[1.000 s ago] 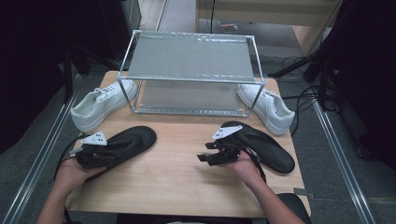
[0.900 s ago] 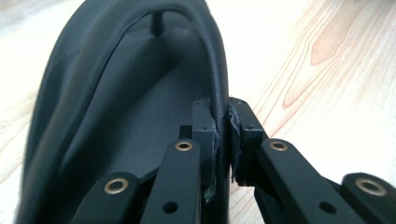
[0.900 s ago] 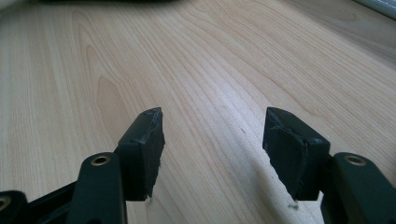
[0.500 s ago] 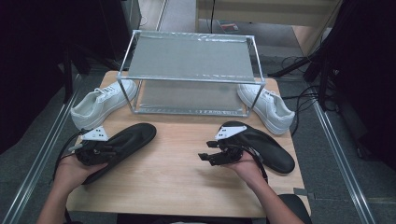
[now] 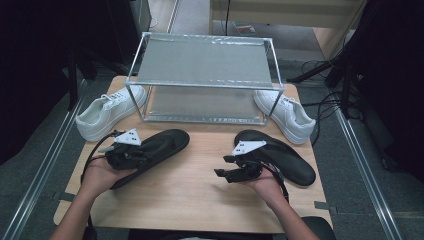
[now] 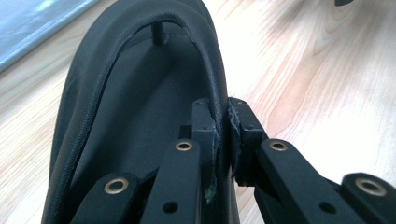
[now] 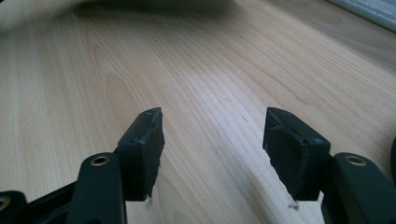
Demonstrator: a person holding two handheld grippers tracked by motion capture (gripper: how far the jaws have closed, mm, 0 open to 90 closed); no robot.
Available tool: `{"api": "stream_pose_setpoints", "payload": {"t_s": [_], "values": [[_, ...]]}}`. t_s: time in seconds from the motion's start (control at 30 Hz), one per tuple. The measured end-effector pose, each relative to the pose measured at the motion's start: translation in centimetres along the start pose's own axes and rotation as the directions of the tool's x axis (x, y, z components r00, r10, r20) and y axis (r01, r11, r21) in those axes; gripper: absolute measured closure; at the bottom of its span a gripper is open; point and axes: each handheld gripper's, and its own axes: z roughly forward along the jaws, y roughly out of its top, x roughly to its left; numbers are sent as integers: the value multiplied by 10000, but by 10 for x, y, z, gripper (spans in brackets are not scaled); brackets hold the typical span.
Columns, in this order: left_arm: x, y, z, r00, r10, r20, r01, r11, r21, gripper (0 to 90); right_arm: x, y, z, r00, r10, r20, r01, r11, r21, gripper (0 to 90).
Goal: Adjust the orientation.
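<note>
A black slipper [image 5: 155, 150] lies at the left of the wooden table [image 5: 200, 190], its heel end lifted in my left gripper [image 5: 131, 156]. In the left gripper view the jaws pinch the black slipper's rim [image 6: 219, 112], and my left gripper [image 6: 222, 122] is shut on it. A second black slipper [image 5: 285, 157] rests flat at the right. My right gripper [image 5: 225, 166] hovers just left of it, open, with bare wood between the pads [image 7: 142, 144] of my right gripper [image 7: 212, 140].
A metal-framed rack [image 5: 205, 80] with a mesh shelf stands at the back centre. One white sneaker [image 5: 107, 112] lies left of it and another white sneaker [image 5: 290, 115] right of it. Cables trail from both grippers toward the near table edge.
My left gripper has carried the black slipper's heel toward the left and slightly upward, so the slipper lies more diagonal. The right gripper and the second slipper have stayed put.
</note>
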Motion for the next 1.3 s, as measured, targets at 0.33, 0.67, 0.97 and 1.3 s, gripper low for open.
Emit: {"api": "stream_pose_setpoints", "payload": {"t_s": [0.33,0.67,0.97,1.3], "values": [[-11,22,27,9988,123,471,-137,9994,305,829,1,-9,-7,9991,245,342,-247,9997,56,387],[-30,42,58,9960,117,884,-156,9989,433,827,0,-12,-13,9969,613,485,-606,9980,-154,384],[-42,47,77,9933,-165,1141,102,9984,556,823,2,-13,-11,9967,544,597,-538,9985,-116,390],[-39,41,85,9859,-487,1598,399,9975,578,690,9,-11,-5,9959,371,822,-366,9993,-65,407]]}}
